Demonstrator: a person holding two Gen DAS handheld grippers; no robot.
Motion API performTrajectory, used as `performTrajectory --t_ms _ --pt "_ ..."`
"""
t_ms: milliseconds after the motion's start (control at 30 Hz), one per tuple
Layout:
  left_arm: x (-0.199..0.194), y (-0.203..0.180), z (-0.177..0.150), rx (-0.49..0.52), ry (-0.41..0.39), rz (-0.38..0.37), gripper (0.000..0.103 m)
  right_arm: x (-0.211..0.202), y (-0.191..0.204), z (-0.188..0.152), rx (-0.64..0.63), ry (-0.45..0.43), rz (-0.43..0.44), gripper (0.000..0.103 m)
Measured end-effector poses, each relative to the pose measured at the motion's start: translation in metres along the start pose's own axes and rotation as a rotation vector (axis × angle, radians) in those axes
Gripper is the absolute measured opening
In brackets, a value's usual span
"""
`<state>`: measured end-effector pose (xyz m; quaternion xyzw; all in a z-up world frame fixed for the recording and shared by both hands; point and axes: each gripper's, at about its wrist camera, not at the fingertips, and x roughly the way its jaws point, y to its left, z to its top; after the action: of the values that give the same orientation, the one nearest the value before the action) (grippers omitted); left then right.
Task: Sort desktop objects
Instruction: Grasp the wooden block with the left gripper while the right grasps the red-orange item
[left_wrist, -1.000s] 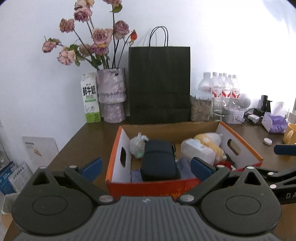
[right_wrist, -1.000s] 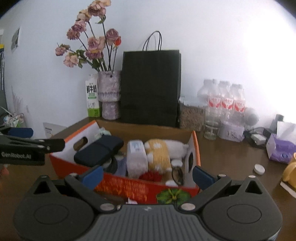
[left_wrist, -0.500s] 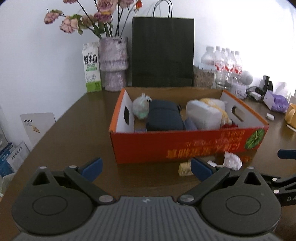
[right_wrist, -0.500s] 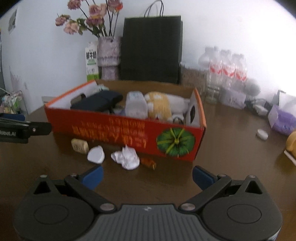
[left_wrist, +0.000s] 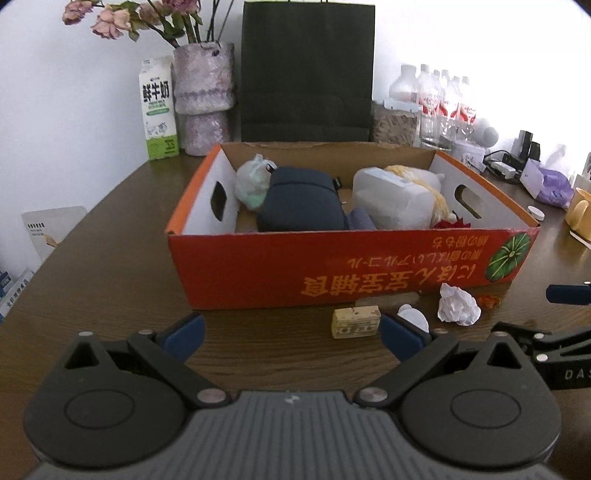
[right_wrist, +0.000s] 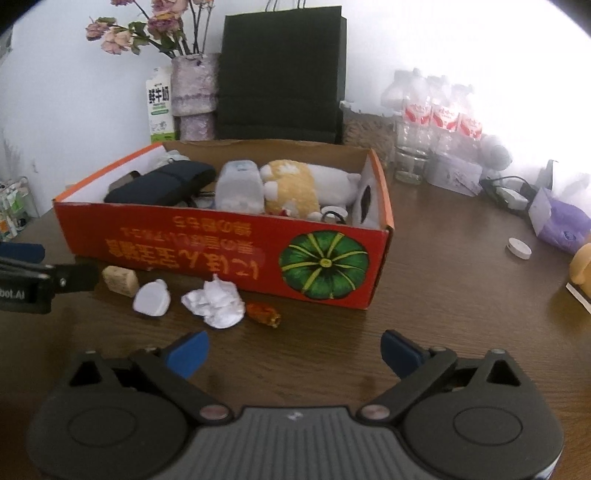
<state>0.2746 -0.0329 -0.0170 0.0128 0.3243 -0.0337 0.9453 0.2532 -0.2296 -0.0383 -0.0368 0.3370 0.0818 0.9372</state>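
Holding both claws low over the brown wooden worktop (left_wrist: 110, 266), you had them angled down toward the orange cardboard box (left_wrist: 332, 266) with the green pumpkin printed on its front. Your left claw (left_wrist: 291, 334) stood with its blue pads spread wide and nothing between them. Your right claw (right_wrist: 293, 350) was also wide, its jaws just beginning to close, and only bare wood lay between them.

Four loose things lay on the worktop in front of the box's long side. Farthest to your left was the small tan block (right_wrist: 120, 280), close beside the right pad of your left claw. Next came the white plastic piece (right_wrist: 151, 302), then the crumpled white paper ball (right_wrist: 216, 304), and beside that the small orange-brown scrap (right_wrist: 264, 314). None of them touched either claw.

Inside the box you had a dark blue pouch (left_wrist: 301, 199), a pale green tied plastic bag (left_wrist: 253, 182) against the left end wall, a translucent white plastic container (left_wrist: 391, 203), and a yellow and white plush toy (right_wrist: 295, 184) lying next to it.

Behind the box stood a black paper bag (left_wrist: 306, 70), a mottled purple vase (left_wrist: 203, 96) with dried pink roses, and a green and white milk carton (left_wrist: 159, 110). Water bottles (right_wrist: 436, 110) with red labels stood to the right, and a small white round cap (right_wrist: 519, 248) lay alone on the wood.
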Motion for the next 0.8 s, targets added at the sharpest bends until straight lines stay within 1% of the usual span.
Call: performTrajectory --t_ms 100,167,200,300,367,433,467,500,533,567,633,700,733,767,800 --pt "0.009 -0.004 0.001 -0.004 0.012 0.015 0.103 0.007 -0.002 0.002 -0.007 0.004 -0.013 0.091" --pt "0.015 -0.006 0.002 -0.007 0.018 0.019 0.103 0.010 -0.003 0.005 -0.010 0.003 -0.008 0.083" --pt "0.017 -0.007 0.002 -0.008 0.024 0.013 0.103 0.012 -0.004 0.006 -0.007 0.003 -0.005 0.082" --pt "0.022 -0.011 0.003 -0.003 0.031 0.001 0.100 0.016 -0.006 0.008 0.003 0.002 0.013 0.073" --pt "0.025 -0.014 0.003 -0.001 0.038 -0.010 0.095 0.019 -0.007 0.010 0.009 0.004 0.034 0.067" --pt "0.028 -0.016 0.003 -0.001 0.043 -0.020 0.086 0.020 -0.007 0.010 0.011 0.005 0.051 0.061" --pt "0.029 -0.016 0.003 -0.002 0.047 -0.024 0.084 0.021 -0.007 0.010 0.010 0.006 0.058 0.059" --pt "0.031 -0.017 0.003 -0.004 0.051 -0.032 0.080 0.022 -0.007 0.011 0.010 0.006 0.066 0.057" --pt "0.032 -0.017 0.003 -0.007 0.055 -0.037 0.077 0.023 -0.006 0.011 0.009 0.006 0.073 0.053" --pt "0.033 -0.017 0.003 -0.008 0.052 -0.036 0.077 0.023 -0.005 0.012 0.003 0.003 0.078 0.050" --pt "0.032 -0.018 0.003 -0.009 0.045 -0.040 0.070 0.023 -0.003 0.012 -0.006 0.001 0.091 0.049" --pt "0.032 -0.019 0.003 -0.008 0.043 -0.047 0.066 0.023 -0.001 0.011 -0.019 -0.005 0.105 0.043" --pt "0.032 -0.020 0.003 -0.004 0.040 -0.046 0.061 0.023 0.000 0.011 -0.027 -0.009 0.109 0.035" --pt "0.032 -0.021 0.003 -0.003 0.036 -0.048 0.060 0.022 0.002 0.011 -0.032 -0.013 0.115 0.028" --pt "0.032 -0.021 0.003 -0.007 0.033 -0.055 0.056 0.022 0.002 0.010 -0.034 -0.015 0.121 0.026"
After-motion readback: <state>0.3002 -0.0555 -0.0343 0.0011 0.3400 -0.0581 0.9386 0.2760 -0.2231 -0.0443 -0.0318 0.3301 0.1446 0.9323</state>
